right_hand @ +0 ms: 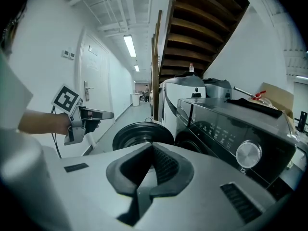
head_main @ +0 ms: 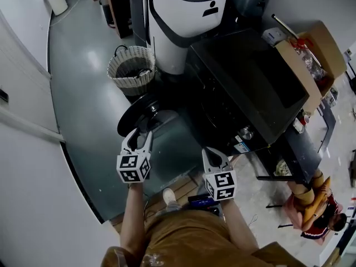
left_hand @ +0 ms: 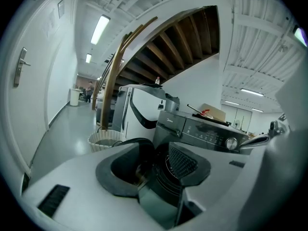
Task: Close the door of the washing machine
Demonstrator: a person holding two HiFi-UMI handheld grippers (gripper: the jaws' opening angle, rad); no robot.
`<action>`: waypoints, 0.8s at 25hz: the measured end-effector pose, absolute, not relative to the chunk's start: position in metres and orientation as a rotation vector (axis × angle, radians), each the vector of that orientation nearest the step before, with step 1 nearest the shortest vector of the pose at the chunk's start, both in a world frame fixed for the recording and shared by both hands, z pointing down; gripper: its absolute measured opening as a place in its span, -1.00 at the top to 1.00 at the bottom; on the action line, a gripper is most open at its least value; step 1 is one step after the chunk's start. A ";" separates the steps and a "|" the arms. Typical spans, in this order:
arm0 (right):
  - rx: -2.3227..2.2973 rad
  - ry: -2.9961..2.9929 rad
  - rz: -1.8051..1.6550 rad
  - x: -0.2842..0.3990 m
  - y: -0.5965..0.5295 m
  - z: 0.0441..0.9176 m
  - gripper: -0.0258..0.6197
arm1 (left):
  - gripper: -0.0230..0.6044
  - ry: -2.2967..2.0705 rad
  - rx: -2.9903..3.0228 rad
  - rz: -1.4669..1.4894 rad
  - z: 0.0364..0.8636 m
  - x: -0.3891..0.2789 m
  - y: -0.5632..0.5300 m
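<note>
door [head_main: 142, 113] of washing machine [head_main: 245, 88] swung wide open, left | left claw [head_main: 139, 134] open, empty, near door | right claw [head_main: 211, 152] closed, empty | remaining: whole closing push

This is a utility corner of an office or lab building rather than a home. A long corridor has a glossy grey floor [head_main: 83, 93], a white door [left_hand: 29, 81] and strip lights [left_hand: 100, 29]. Under a wooden staircase [left_hand: 183, 42] stand a washing machine [head_main: 245, 88], a large white machine [head_main: 186, 15], a wicker basket [head_main: 129, 83] and a cardboard box [head_main: 328, 46].
</note>
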State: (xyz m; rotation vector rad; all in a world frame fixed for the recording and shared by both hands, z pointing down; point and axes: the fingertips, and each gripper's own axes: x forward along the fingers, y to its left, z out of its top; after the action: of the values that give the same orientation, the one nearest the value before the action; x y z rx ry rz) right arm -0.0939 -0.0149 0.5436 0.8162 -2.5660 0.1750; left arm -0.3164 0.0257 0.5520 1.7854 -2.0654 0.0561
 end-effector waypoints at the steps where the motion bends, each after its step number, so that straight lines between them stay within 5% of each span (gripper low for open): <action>1: 0.810 -2.561 0.181 -0.094 -0.017 0.547 0.89 | 0.31 -2.068 1.779 0.064 0.555 -0.321 0.022; 20: 0.713 -2.466 0.277 -0.099 -0.051 0.598 0.89 | 0.28 -2.080 1.700 0.267 0.616 -0.407 -0.041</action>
State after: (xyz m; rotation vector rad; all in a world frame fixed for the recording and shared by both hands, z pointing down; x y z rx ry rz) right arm -0.0989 -0.0508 0.5980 0.7130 -2.4655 0.2773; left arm -0.4067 -0.0407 0.6156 1.6999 -2.0801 0.2673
